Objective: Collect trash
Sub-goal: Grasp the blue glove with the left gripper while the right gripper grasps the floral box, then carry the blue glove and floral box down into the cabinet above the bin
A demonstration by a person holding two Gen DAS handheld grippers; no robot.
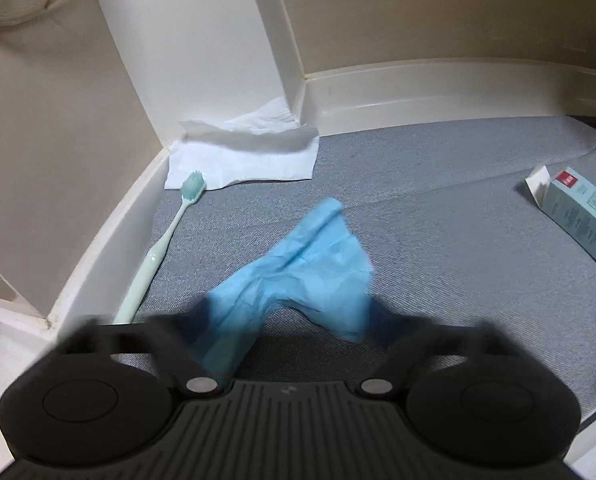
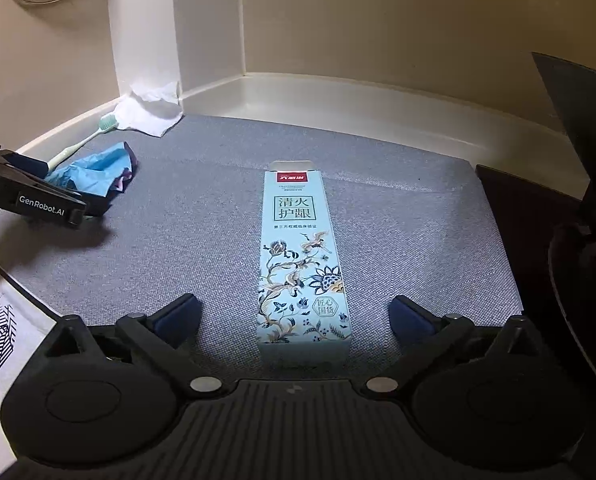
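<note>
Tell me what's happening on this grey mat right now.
A person is clearing trash with a gripper in each hand. The left gripper has its fingers around a crumpled blue glove, though it's too blurred to tell if they're pressing on it yet. The right gripper is open, its fingers either side of the near end of a toothpaste box lying flat. A toothbrush and a tissue lie untouched by the wall.

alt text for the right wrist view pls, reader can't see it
The right tongs stand open over a grey mat, a long floral toothpaste box lying between them, untouched. At far left the left tongs are at a crumpled blue glove, with a green toothbrush and white tissue behind.
</note>
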